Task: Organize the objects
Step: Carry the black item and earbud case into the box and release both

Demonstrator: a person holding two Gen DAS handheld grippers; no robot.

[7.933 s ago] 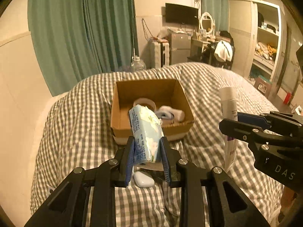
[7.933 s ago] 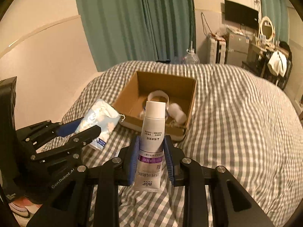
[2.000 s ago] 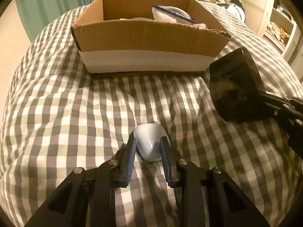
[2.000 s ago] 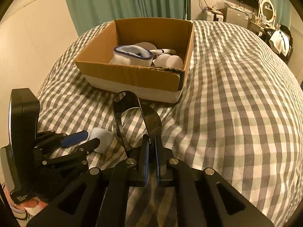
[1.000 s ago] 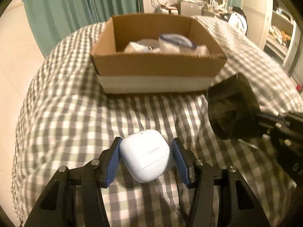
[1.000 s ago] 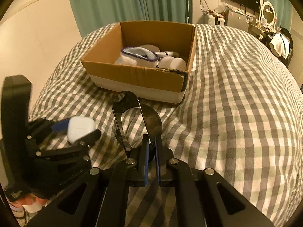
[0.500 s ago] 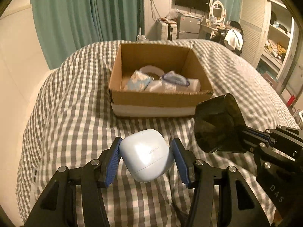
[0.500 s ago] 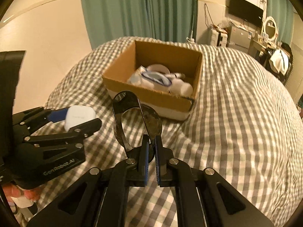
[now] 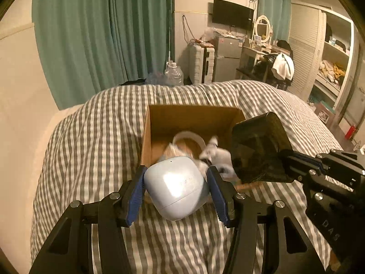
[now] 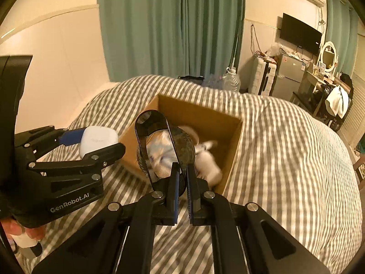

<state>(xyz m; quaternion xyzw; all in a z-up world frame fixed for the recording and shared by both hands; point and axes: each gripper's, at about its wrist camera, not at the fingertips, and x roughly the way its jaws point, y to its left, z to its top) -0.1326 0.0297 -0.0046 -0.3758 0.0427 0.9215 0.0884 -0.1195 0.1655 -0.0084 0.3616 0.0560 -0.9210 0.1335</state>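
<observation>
My left gripper [image 9: 175, 191] is shut on a pale blue earbud case [image 9: 174, 194] and holds it in the air just before the near wall of an open cardboard box [image 9: 194, 116] on the checked bed. The case also shows in the right wrist view [image 10: 98, 140]. My right gripper [image 10: 181, 189] is shut on the edge of a dark translucent cup [image 10: 164, 146], seen from the left as a dark cup [image 9: 260, 150] at the box's right side. The box [image 10: 205, 114] holds a tape roll [image 9: 188, 137], a tissue pack and white items, blurred.
The grey-and-white checked duvet [image 9: 91, 148] covers the whole bed. A cream headboard wall [image 10: 57, 68] and teal curtains [image 9: 102, 34] stand behind. A water jug [image 9: 173, 76], a suitcase, a small fridge [image 9: 228, 57] and shelves lie beyond the bed.
Both grippers have risen and moved forward toward the box, carrying the earbud case and the cup. The box now sits directly behind both held things.
</observation>
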